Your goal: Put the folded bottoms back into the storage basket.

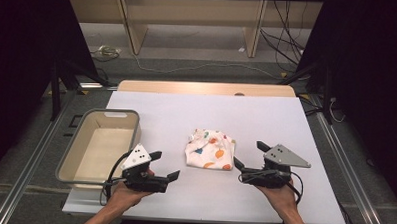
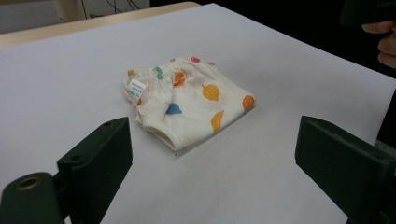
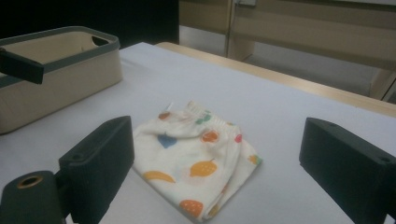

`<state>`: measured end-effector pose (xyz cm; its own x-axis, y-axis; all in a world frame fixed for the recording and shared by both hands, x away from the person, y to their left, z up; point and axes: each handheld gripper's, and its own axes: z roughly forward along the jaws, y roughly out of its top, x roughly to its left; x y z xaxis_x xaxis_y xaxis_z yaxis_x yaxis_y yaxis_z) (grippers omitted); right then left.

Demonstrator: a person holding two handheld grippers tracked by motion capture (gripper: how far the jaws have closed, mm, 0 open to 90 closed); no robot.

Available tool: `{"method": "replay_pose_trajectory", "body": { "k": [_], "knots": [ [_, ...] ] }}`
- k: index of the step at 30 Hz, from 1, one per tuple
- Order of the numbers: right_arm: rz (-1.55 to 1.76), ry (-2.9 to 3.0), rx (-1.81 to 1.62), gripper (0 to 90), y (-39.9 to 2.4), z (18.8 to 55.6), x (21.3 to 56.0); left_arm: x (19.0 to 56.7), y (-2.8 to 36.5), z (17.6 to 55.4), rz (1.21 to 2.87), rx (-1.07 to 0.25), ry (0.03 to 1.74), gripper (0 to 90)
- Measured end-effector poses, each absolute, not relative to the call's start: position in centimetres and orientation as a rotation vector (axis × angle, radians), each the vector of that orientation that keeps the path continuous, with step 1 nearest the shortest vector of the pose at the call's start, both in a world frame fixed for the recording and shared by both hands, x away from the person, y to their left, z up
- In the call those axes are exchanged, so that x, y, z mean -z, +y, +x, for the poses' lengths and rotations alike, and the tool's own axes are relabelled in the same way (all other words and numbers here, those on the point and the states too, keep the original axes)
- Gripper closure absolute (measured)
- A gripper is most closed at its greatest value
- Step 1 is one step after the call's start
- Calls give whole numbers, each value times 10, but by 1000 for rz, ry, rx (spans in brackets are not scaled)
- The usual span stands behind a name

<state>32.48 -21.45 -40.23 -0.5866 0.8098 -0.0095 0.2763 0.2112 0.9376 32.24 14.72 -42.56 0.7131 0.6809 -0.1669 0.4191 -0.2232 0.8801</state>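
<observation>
- Both black 2-jaw grippers sit nearest, held low over the front of the white table (image 1: 266,114): the left gripper (image 1: 165,166) and the right gripper (image 1: 248,155) each have their jaws spread wide and hold nothing.
- Between them, touching neither, lies the folded white cloth shorts printed with orange, blue and green fruit shapes (image 1: 210,149), flat on the table's middle; its elastic waistband faces away from the person.
- From the left gripper view, the folded shorts (image 2: 187,102) show a small white label at one corner; from the right gripper view the layered fold edges of the shorts (image 3: 196,161) face the camera.
- Farther left stands the empty beige plastic bin with a grey rim (image 1: 98,145), hanging partly over the table's left edge.
- Risk, as I judge it: pinching just 1 layer would let the fold fall open when lifted.
- Another risk: a bump from the left gripper could shove the overhanging bin further off.
</observation>
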Motion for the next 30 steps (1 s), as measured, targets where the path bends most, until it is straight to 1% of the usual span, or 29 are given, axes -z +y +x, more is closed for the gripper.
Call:
{"method": "replay_pose_trajectory", "body": {
  "k": [4,11,16,30],
  "knots": [
    [1032,1993,-1358,107,-215,332,404,429,144,326,1872,-289,880,129],
    [1097,2007,-1362,107,-218,346,408,433,138,332,1912,-246,925,131],
    [1165,2013,-1373,111,-222,359,410,436,137,339,1899,-208,998,136],
    [1301,2067,-1317,113,-222,386,418,443,133,350,1902,-143,1120,158]
  ]
}}
